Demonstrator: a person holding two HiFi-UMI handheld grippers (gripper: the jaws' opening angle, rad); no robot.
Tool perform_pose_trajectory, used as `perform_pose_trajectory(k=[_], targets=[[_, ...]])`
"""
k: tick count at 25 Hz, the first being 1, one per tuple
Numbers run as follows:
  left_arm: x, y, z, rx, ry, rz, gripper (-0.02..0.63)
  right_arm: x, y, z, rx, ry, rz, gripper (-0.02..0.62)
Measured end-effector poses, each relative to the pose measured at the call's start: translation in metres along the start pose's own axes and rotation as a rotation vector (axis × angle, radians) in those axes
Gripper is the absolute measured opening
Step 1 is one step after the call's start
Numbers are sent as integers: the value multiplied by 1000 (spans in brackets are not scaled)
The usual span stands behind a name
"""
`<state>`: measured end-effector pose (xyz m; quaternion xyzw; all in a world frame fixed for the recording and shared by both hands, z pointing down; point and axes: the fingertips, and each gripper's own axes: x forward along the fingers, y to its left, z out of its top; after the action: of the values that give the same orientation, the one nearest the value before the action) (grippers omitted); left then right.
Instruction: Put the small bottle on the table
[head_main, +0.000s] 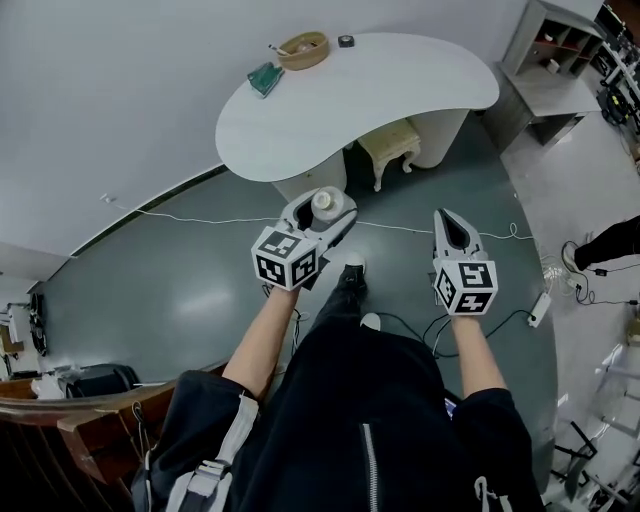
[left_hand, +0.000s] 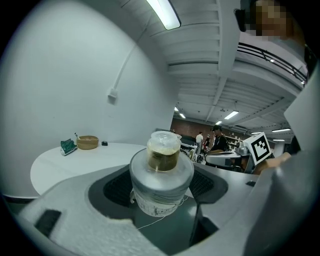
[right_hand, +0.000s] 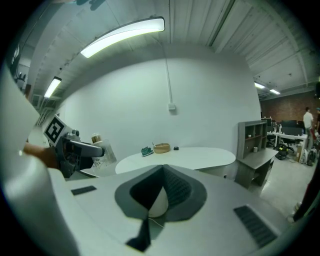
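A small clear bottle (left_hand: 161, 177) with a pale cap and a white label stands upright between the jaws of my left gripper (head_main: 322, 215), which is shut on it. The bottle (head_main: 326, 203) hangs over the grey floor, short of the white curved table (head_main: 400, 85). In the right gripper view the bottle (right_hand: 99, 150) shows at the left, in front of the table (right_hand: 200, 158). My right gripper (head_main: 452, 228) is to the right of the left one, over the floor, its jaws closed together with nothing between them.
On the table's far left end lie a woven basket (head_main: 303, 49), a green packet (head_main: 266, 78) and a small dark object (head_main: 346, 41). A cream stool (head_main: 390, 150) stands under the table. A grey shelf unit (head_main: 555, 50) is at the right. Cables (head_main: 570, 285) trail over the floor.
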<state>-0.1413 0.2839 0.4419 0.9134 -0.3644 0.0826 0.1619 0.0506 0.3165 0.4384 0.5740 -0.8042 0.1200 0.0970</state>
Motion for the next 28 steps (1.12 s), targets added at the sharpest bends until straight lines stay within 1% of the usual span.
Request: perform_pose_trajectory(k=[4, 8, 14, 18, 28], targets=[[37, 29, 3, -12, 17, -25, 337, 36, -14, 5, -3, 15, -16, 3], [78, 61, 15, -17, 31, -56, 337, 79, -33, 16, 1, 30, -44, 3], [130, 111, 41, 20, 54, -97, 337, 140, -53, 43, -10, 32, -79, 3], [158, 141, 55, 32, 61, -114, 337, 174, -68, 54, 3, 28, -103, 3], [212, 184, 82, 43, 76, -142, 337, 232, -100, 68, 27, 46, -129, 3]])
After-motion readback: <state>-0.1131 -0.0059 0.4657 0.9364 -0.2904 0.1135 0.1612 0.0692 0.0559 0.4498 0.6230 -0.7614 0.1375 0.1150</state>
